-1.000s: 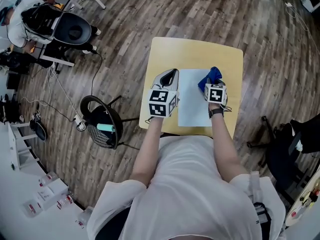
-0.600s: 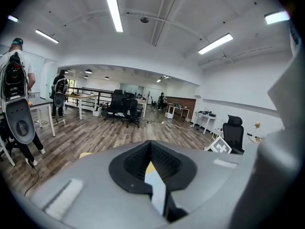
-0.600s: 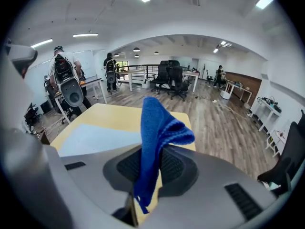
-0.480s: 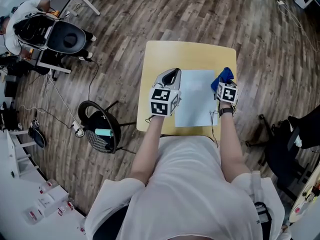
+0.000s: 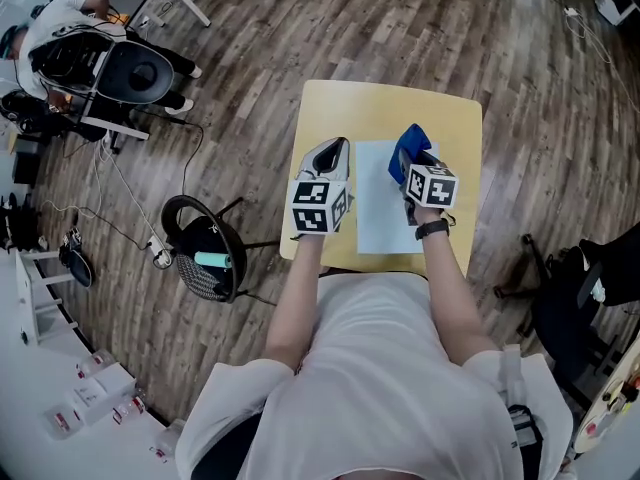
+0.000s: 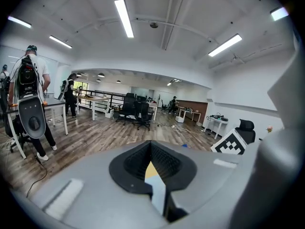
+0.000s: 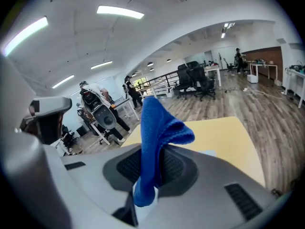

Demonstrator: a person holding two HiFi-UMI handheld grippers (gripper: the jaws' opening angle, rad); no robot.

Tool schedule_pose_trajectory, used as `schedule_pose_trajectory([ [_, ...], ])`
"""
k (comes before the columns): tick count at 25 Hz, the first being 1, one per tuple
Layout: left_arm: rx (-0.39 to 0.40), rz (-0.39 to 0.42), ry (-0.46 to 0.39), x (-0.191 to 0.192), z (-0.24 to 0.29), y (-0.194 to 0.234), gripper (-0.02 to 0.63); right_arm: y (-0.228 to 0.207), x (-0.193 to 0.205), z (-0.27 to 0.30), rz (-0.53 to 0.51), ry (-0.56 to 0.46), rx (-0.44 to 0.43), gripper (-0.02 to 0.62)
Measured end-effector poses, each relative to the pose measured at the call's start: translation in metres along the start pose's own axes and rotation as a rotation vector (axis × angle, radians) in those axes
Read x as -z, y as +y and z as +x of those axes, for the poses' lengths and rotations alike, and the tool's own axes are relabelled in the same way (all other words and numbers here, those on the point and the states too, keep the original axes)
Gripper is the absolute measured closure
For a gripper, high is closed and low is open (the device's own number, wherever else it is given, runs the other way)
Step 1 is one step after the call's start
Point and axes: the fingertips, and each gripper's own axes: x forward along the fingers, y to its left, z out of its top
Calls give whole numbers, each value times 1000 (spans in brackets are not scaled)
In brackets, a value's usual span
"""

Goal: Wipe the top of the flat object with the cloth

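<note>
While over sheet [image 5: 378,213], cloth [image 7: 157,128] in right gripper [image 7: 150,175]

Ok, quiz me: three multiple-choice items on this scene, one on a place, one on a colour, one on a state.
1. The white sheet lies on: A) a metal shelf B) the yellow table C) a sofa.
2. The cloth is: A) red B) green C) blue.
3. The cloth is: A) spread loose on the table B) clamped in the right gripper C) folded in a drawer.
Key: 1 B, the head view shows the sheet flat on the tabletop; 2 C, the head view and the right gripper view both show it blue; 3 B, the right gripper view shows the jaws shut on the cloth.
</note>
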Motion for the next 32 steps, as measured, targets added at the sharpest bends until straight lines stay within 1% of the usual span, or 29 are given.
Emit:
schedule_pose_trajectory([
  [3,-12,-5,-3,0,-6,8,600,43,11,20,-26,43,-87,531],
  [8,-36,-20,-16,-3,-16,25,600,108,46,50,-96,148,-211,530],
  [10,-39,-23,-17,-2,-19,28,600,123,60,58,-134,179,-236,530],
  [13,-40,-24,-12,1,-20,29,600,131,82,63,-198,224,-237,531],
  [17,-26,-19,-9,1,-15,28,600,118,96,64,-236,248,-203,529],
  [20,-7,-24,0,5,-13,24,600,102,101,55,-234,253,-162,529],
  [22,14,-22,4,4,-9,18,600,88,97,48,-222,240,-126,530],
  [26,61,-5,12,5,0,0,600,50,86,31,-207,212,-47,529],
  [30,98,14,15,4,11,-18,600,7,77,13,-151,179,17,530],
  [32,117,22,19,5,17,-27,600,-17,75,2,-134,171,64,529],
])
